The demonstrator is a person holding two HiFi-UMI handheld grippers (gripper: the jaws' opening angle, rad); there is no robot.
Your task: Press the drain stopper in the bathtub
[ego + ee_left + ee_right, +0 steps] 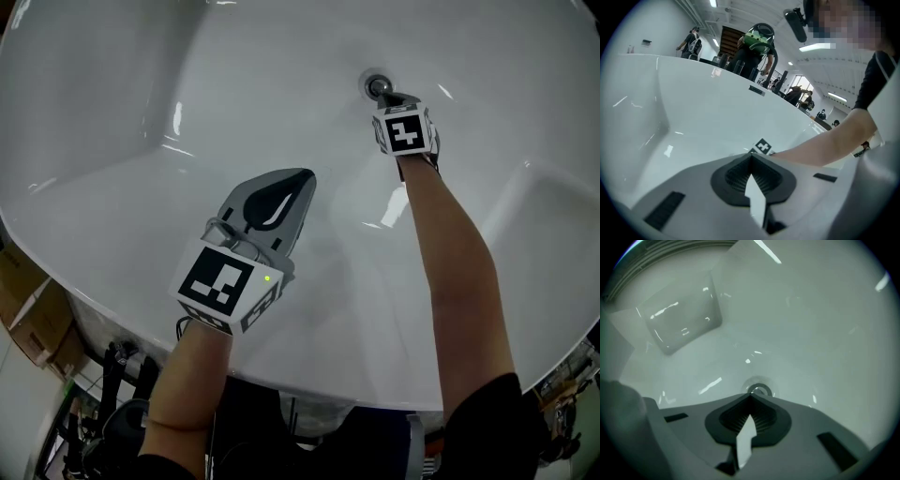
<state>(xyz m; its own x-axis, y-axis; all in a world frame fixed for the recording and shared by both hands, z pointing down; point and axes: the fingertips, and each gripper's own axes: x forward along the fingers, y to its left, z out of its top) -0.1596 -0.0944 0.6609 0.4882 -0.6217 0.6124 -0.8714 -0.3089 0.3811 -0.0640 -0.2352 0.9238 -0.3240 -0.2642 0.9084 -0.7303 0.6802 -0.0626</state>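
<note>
Drain stopper point(378, 87) lies by closed right hand-held gripper point(393, 97); left hand-held gripper point(304, 174) closed too.

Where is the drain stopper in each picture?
Head view: the drain stopper is near the top, right of the middle, just beyond the right hand-held gripper.
Left gripper view: not in it.
Right gripper view: the drain stopper is in the middle, just past the shut jaw tips.
Shared landmark: the white bathtub shows in all three.

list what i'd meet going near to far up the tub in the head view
left gripper, jaws together → right gripper, jaws together → drain stopper
</note>
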